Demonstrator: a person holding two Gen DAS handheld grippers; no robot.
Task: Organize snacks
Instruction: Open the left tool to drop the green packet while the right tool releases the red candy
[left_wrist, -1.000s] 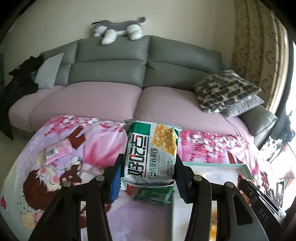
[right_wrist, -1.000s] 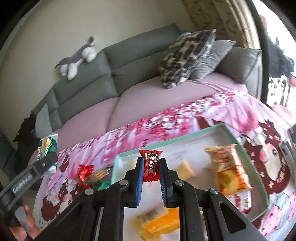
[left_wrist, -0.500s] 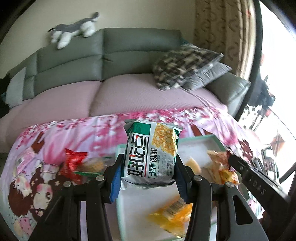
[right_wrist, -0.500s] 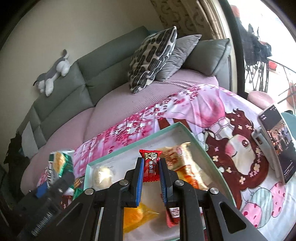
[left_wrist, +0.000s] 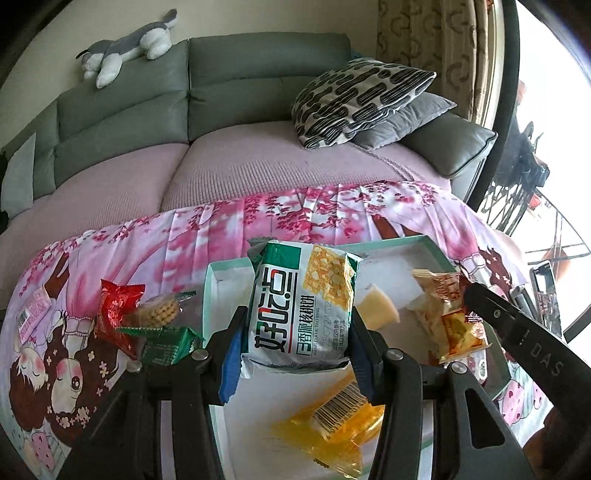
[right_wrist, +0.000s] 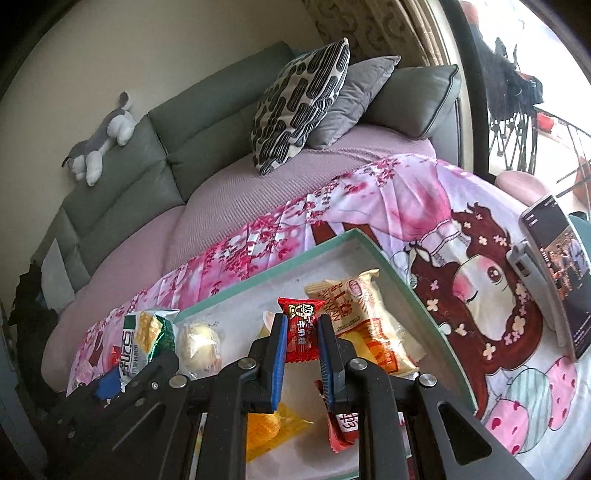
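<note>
My left gripper (left_wrist: 295, 339) is shut on a green and white biscuit packet (left_wrist: 301, 310) and holds it over the left end of the mint-rimmed tray (left_wrist: 391, 245). My right gripper (right_wrist: 301, 341) is shut on a small red candy packet (right_wrist: 302, 330) above the middle of the tray (right_wrist: 314, 251). In the tray lie a yellow wrapped snack (left_wrist: 332, 417), a pale round cake (right_wrist: 199, 341) and a cream and orange bread packet (right_wrist: 369, 325). The left gripper with its packet (right_wrist: 142, 339) shows at the left of the right wrist view.
Loose snacks lie left of the tray on the pink cartoon cloth: a red packet (left_wrist: 116, 314), a green packet (left_wrist: 166, 345) and a pink one (left_wrist: 31, 317). A phone on a stand (right_wrist: 554, 266) is right of the tray. A sofa with cushions (left_wrist: 354, 99) is behind.
Both grippers have swung right with their packets and now sit over the tray. The left one came from over the loose snacks on the cloth. Both grips are unchanged.
</note>
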